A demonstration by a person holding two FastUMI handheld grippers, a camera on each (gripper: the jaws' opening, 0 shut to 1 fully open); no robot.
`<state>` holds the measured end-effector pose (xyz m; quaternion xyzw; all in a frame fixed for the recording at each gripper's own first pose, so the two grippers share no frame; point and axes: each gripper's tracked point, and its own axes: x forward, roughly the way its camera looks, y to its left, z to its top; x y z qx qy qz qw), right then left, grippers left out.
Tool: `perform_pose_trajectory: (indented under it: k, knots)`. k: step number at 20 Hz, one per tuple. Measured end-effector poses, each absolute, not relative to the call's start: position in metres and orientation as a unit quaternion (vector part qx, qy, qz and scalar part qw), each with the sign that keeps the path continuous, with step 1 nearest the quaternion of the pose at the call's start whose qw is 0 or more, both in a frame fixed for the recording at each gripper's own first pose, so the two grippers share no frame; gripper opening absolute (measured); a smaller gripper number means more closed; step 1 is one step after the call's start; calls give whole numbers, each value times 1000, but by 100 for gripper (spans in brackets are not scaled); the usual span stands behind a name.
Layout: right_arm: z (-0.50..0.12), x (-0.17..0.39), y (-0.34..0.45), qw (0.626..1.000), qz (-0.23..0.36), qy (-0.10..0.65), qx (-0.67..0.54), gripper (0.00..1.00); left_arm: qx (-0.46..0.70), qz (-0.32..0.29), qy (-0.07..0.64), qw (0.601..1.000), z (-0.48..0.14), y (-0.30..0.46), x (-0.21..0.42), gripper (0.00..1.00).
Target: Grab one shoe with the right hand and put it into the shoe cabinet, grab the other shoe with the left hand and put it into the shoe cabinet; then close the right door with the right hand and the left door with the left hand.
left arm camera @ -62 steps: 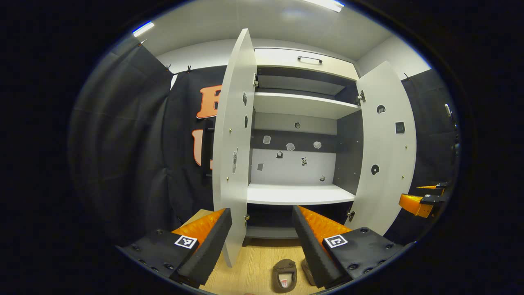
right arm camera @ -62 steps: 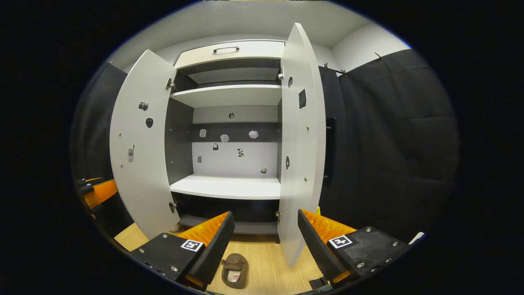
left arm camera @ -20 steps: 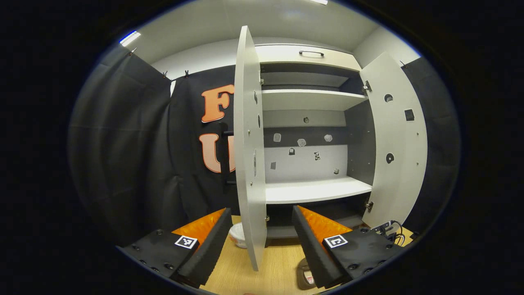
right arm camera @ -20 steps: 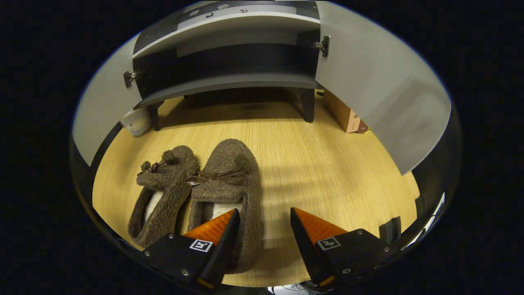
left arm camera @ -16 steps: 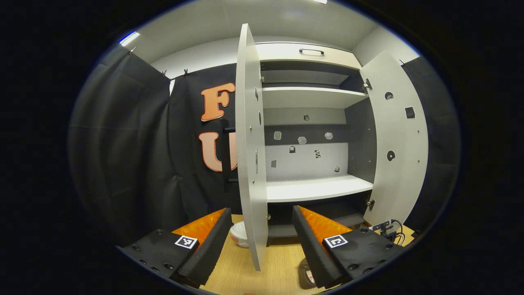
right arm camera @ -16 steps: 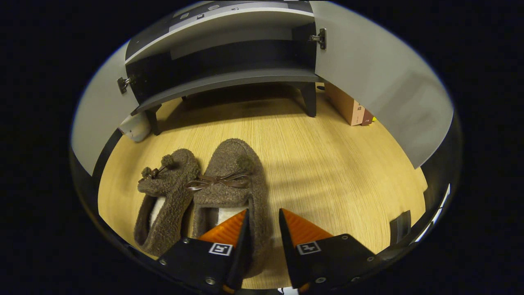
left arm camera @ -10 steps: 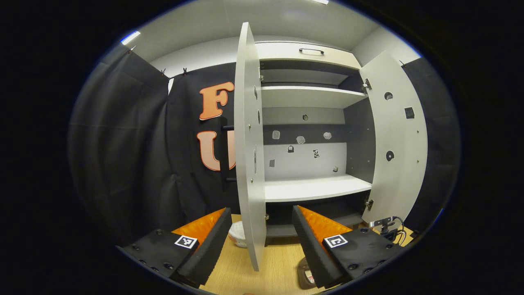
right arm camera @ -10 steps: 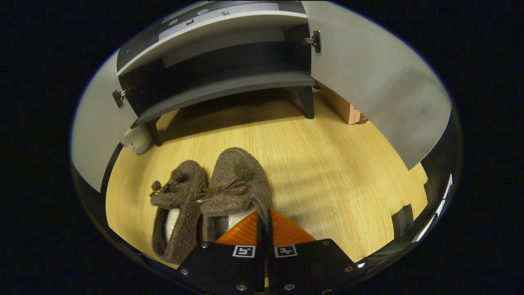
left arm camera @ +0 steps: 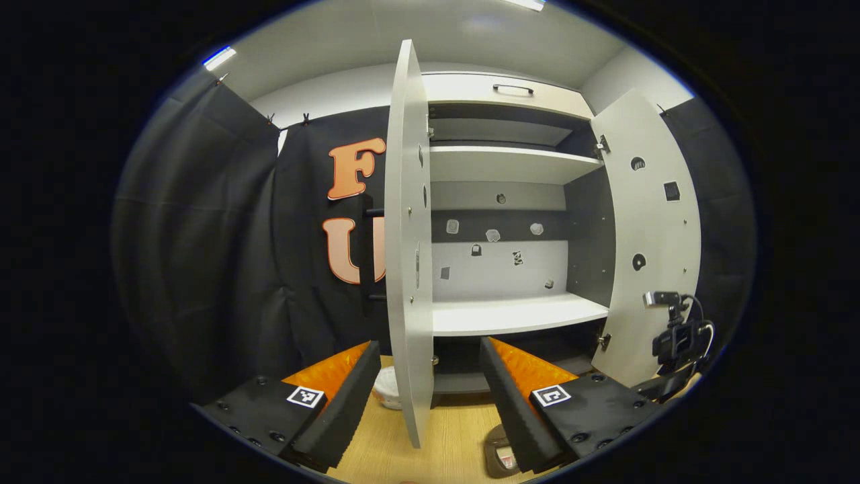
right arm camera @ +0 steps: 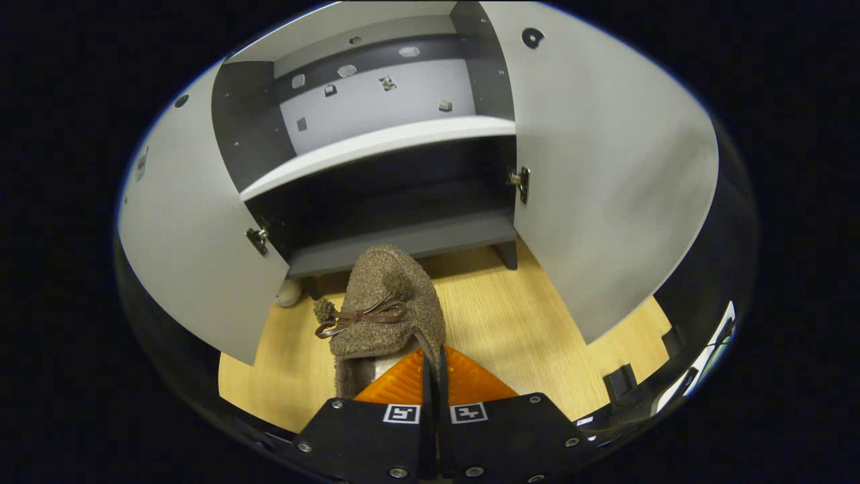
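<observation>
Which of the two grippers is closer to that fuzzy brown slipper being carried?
Right. The right gripper is shut on the slipper's side wall, holding it up before the shoe cabinet. The left gripper is open, off to the side by the left door.

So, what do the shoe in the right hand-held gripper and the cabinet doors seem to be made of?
The shoe looks like brown fleecy, boucle-type fabric, going by its nubby pile, with a thin, smooth bow. The cabinet doors look like matte grey-white laminated board, flat and even, with metal hinges; the core cannot be told.
</observation>
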<state>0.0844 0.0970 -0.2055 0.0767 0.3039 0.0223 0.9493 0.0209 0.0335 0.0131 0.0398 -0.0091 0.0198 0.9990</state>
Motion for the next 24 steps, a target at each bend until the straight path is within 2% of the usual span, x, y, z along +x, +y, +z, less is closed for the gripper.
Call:
perform_pose_trajectory:
  k: [1, 2, 7, 12, 15, 20, 24]
  knots:
    - [-189, 80, 101, 951, 34, 295, 82, 2, 41, 19, -11, 999, 13, 34, 22, 94]
    - [-170, 80, 106, 953, 46, 287, 86, 2, 44, 19, -12, 999, 14, 35, 22, 96]
    - [-82, 110, 127, 968, 71, 221, 99, 2, 38, 16, -5, 999, 6, 36, 22, 94]
    - [-16, 169, 128, 979, 60, 160, 110, 2, 44, 18, -2, 999, 2, 37, 19, 97]
    - [17, 208, 126, 984, 46, 128, 115, 1, 40, 19, -3, 999, 3, 39, 20, 94]
    - [43, 277, 126, 987, 19, 113, 117, 1, 39, 19, 2, 999, -2, 45, 23, 94]
    - [30, 336, 123, 980, -6, 144, 138, 2, 40, 24, 5, 999, -4, 56, 27, 94]
